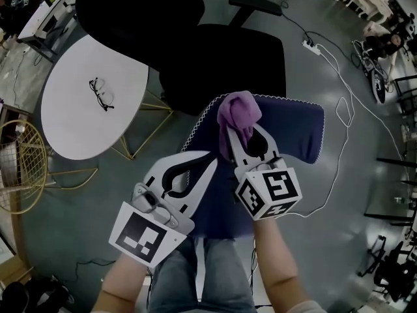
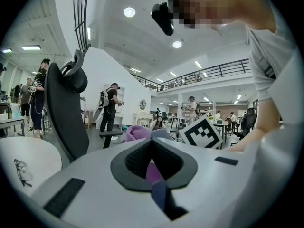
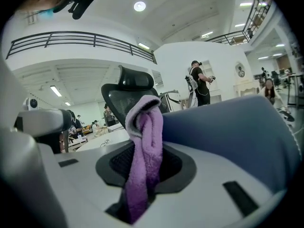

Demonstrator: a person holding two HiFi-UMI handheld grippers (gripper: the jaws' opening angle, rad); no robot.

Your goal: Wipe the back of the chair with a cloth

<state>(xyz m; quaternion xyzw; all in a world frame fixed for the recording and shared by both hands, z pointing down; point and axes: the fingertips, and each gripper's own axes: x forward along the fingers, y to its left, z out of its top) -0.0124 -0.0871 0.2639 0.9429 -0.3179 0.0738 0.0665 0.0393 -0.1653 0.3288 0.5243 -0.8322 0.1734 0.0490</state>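
Right gripper view | right hand-held gripper [image 3: 147, 146] pinching purple cloth [image 3: 143, 120] | left hand-held gripper [image 2: 152, 141] jaws pressed together

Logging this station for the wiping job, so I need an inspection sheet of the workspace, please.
Surface: navy chair back, white-stitched edge, nothing lying on it.
Job's things: purple cloth, bunched, at the chair back's top edge.
Clutter: glasses on the white round table.
Grippers: right gripper jaws shut on the cloth; left gripper jaws together, empty.
Cables: white cable from a power strip across the floor.
Surroundings: black office chair, yellow wire chair, people standing beyond.
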